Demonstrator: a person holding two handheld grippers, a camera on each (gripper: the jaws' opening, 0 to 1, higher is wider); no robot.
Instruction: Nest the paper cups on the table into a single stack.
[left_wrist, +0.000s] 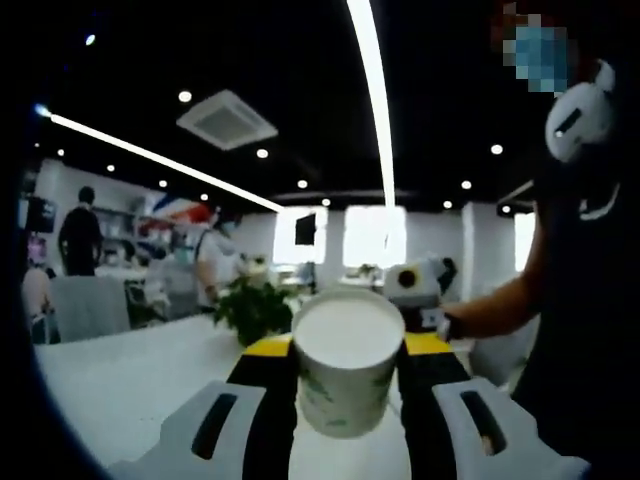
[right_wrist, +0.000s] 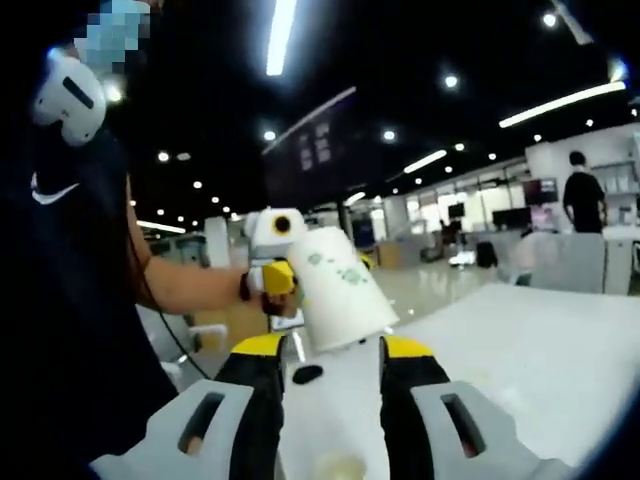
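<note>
A white paper cup (left_wrist: 348, 366) with green print (its open mouth facing the left gripper view) is held tilted above the white table (right_wrist: 520, 350)

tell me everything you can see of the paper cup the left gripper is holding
The white paper cup with a faint green print sits clamped between the left gripper's black, yellow-tipped fingers, lifted off the white table. In the left gripper view its round open mouth faces the camera, showing a plain white inside. In the right gripper view the same cup tilts sideways, its tapered wall and green marks showing, with the table behind it. Nothing else touches it.
</note>
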